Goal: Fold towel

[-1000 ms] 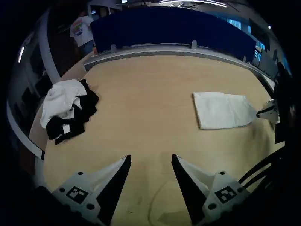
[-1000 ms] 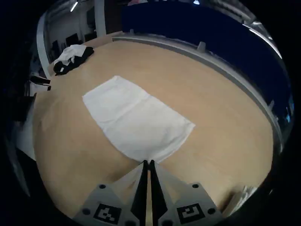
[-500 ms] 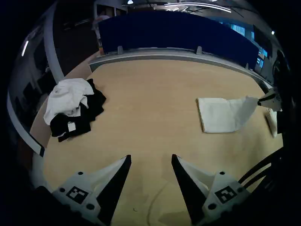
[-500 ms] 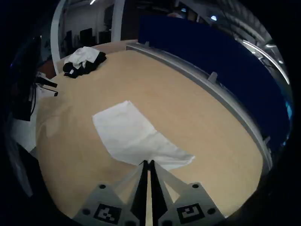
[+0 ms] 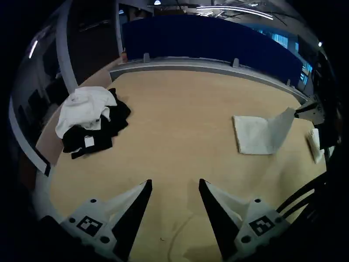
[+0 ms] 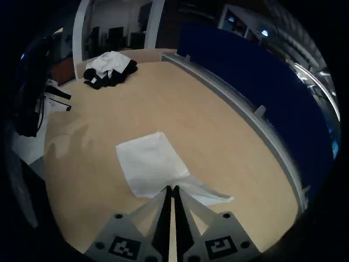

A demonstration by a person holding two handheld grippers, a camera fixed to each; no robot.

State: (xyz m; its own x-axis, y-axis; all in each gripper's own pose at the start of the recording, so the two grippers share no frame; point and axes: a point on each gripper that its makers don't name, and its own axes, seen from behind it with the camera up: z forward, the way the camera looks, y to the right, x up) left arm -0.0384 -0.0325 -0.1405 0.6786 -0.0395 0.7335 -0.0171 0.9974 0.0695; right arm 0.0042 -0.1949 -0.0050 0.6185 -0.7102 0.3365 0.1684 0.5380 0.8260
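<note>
Over the table, right claw pinches the towel, left claw gapes.

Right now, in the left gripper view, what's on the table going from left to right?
A pile of white and black clothes → white towel, one corner raised → right gripper pinching that corner.

White towel, plain, lying mostly flat on the light wooden surface, near end lifted up and pinched in the right hand-held gripper
</note>
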